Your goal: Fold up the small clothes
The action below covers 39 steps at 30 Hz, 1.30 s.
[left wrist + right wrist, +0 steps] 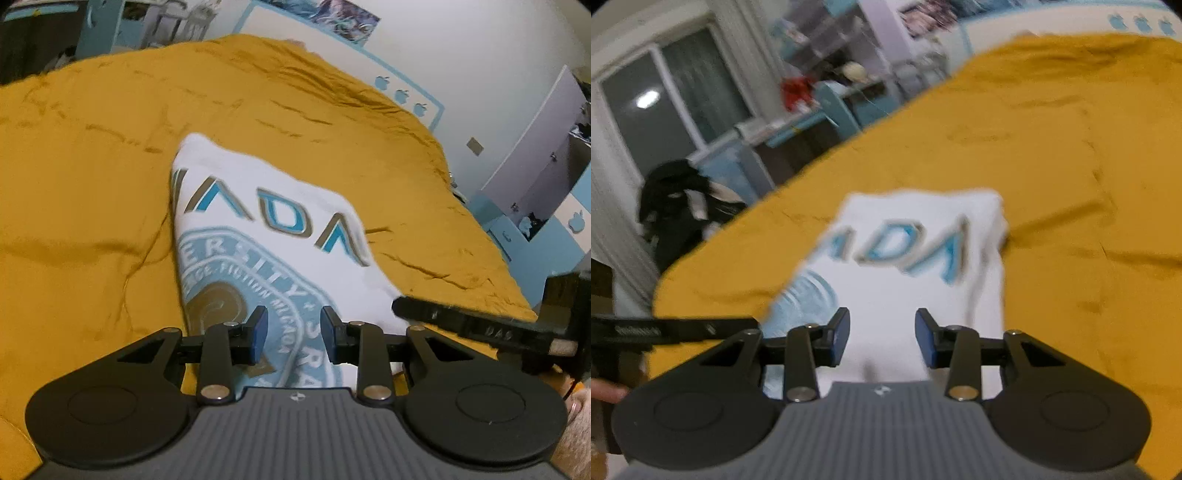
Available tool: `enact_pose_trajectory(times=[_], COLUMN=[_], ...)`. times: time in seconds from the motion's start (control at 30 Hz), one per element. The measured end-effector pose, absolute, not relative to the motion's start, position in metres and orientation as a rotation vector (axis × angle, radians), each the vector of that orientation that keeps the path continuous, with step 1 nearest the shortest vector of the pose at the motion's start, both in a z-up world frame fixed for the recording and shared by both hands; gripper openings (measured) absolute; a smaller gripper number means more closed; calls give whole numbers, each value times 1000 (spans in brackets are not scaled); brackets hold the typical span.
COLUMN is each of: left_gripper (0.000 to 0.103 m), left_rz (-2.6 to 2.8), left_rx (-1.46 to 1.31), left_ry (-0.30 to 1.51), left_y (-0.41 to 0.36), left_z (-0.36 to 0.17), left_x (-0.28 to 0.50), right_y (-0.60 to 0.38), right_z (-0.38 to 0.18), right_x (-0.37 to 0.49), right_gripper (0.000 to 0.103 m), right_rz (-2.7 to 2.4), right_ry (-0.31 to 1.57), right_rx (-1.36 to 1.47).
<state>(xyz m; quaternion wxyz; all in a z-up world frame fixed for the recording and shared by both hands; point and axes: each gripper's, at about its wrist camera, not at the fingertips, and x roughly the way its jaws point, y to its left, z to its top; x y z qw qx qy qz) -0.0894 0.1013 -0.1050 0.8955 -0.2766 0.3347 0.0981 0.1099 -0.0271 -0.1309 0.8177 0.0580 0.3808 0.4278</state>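
- White printed shirt, folded to a narrow panel, lies on the mustard bedspread.
- Left tool and right tool: jaws apart, empty above the cloth.
- Judged step: fold released; next, regrip an end.
- Only the right view shows the window.

a folded white shirt lies on the mustard bedspread, left gripper fingers parted above it.
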Motion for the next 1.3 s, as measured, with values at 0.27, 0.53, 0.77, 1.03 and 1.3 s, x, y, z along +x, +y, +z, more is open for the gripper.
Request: enact_pose_trajectory(times=[0.27, 0.53, 0.77, 1.03, 1.3], left_gripper=[53, 78, 78, 80, 81], left_rz=[232, 371, 456, 505, 501], left_rx=[-646, -546, -467, -451, -465], left_ry=[688, 700, 720, 753, 790], left_y=[105, 70, 42, 31, 25], left_z=[-100, -50, -16, -4, -13], left_x=[-95, -102, -128, -160, -167], right_y=[-36, -24, -21, -25, -23], right_z=[-145, -79, -33, -16, -8], right_x=[103, 48, -15, -61, -78], right_gripper=[50, 82, 82, 82, 82], right_rz=[793, 695, 573, 547, 535], right_ry=[821, 677, 591, 649, 657], right_rx=[126, -16, -116, -94, -123])
